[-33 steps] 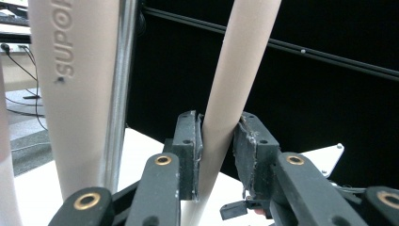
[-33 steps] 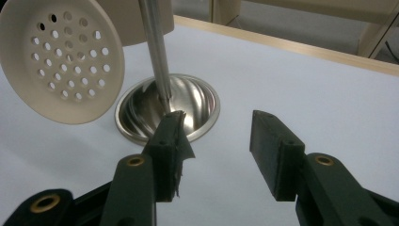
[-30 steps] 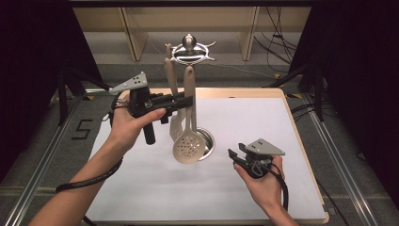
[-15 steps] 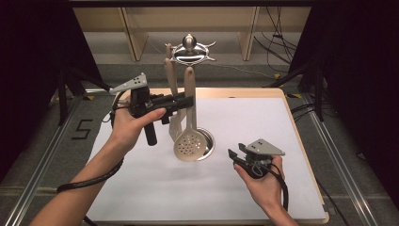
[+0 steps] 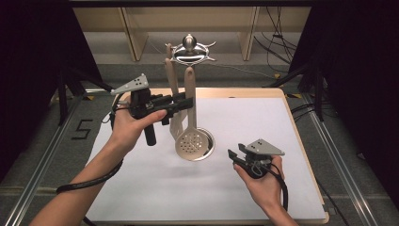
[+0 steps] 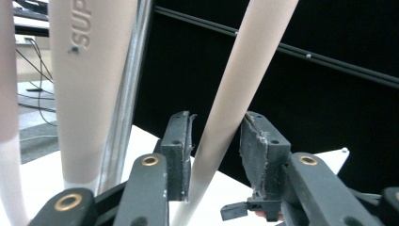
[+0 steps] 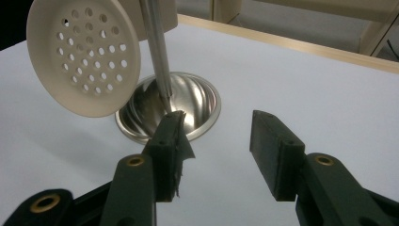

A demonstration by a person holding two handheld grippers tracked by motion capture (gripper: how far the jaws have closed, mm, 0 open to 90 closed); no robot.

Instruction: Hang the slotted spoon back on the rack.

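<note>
A metal utensil stand (image 5: 188, 47) rises from a round steel base (image 5: 207, 146) at the middle of the table. A cream perforated skimmer (image 5: 190, 141) hangs from it, beside a second cream utensil (image 5: 171, 75). My left gripper (image 5: 187, 102) reaches in level from the left with its jaws around the skimmer's handle (image 6: 235, 94). Those jaws have just been opening. The handle lies close along one pad (image 6: 179, 141), with a gap to the other. My right gripper (image 5: 234, 155) rests low at the right, open and empty, facing the skimmer head (image 7: 84, 56) and base (image 7: 188, 101).
A white mat (image 5: 141, 188) covers the wooden table (image 5: 301, 141). Metal rails (image 5: 42, 160) run along the floor on the left. Dark curtains stand on both sides, and wooden frame legs (image 5: 134, 33) and cables lie behind the table.
The skimmer's head has shifted very slightly. Both hands stay where they were.
</note>
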